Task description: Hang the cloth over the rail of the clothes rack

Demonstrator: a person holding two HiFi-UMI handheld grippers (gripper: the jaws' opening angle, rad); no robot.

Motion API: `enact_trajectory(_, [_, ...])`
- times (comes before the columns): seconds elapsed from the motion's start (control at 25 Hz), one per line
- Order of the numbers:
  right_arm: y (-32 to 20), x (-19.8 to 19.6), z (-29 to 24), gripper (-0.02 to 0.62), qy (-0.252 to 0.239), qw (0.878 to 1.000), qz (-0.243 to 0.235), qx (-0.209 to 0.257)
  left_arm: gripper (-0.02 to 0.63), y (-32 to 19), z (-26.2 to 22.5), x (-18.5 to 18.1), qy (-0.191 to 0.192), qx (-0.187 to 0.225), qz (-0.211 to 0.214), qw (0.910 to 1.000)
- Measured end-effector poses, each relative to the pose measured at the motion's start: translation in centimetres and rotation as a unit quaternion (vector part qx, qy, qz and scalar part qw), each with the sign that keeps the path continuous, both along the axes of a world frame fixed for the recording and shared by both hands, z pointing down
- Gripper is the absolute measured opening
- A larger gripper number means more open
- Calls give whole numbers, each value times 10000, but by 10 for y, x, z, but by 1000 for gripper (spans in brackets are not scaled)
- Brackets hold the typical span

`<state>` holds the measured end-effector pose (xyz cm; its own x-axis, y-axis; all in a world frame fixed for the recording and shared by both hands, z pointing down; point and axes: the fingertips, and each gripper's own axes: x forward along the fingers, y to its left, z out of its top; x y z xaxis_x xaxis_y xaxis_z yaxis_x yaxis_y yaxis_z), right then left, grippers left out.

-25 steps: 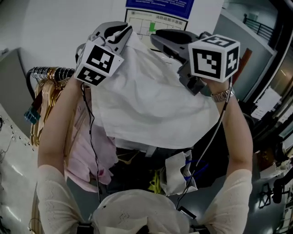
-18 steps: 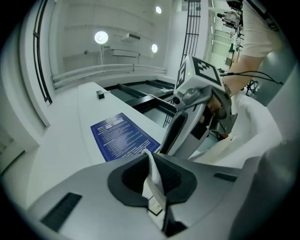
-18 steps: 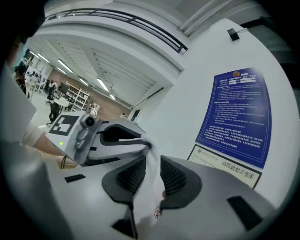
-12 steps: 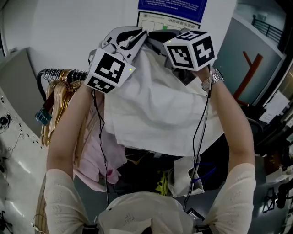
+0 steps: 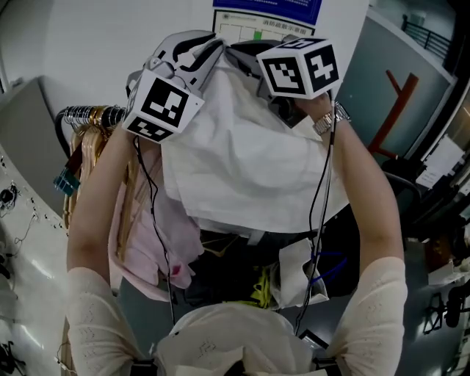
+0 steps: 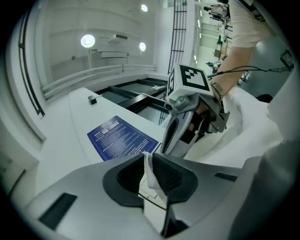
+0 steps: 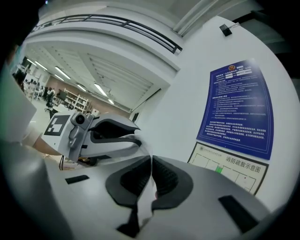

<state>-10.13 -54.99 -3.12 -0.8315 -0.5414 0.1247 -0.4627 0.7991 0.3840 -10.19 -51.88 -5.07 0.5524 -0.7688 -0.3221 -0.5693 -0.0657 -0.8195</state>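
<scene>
I hold a white cloth [image 5: 242, 161] up high in front of the wall; it hangs down between both arms. My left gripper [image 5: 209, 45] is shut on its top edge, and a thin strip of cloth [image 6: 150, 177] shows pinched between the pads. Close beside it on the right, my right gripper [image 5: 239, 53] is closing its jaws with a cloth edge [image 7: 146, 201] between the pads, which press on it. The chrome rail [image 5: 88, 116] of the clothes rack lies low at the left, apart from the cloth.
Wooden hangers [image 5: 81, 169] and a pink garment [image 5: 147, 228] hang from the rail. Below the cloth lies a heap of mixed clothes [image 5: 250, 272]. A blue poster [image 5: 268, 9] is on the wall ahead. A red frame [image 5: 393, 110] stands at the right.
The right gripper has swung left and come in close beside the left one at the cloth's top edge. The cloth now hangs narrower and more bunched at the top.
</scene>
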Motion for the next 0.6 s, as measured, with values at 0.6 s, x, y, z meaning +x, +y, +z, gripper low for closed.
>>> enact_trajectory(0.6, [-8, 10, -6, 28, -387, 9991, 195, -27, 87, 88, -42, -86, 1515, 894, -611, 9825])
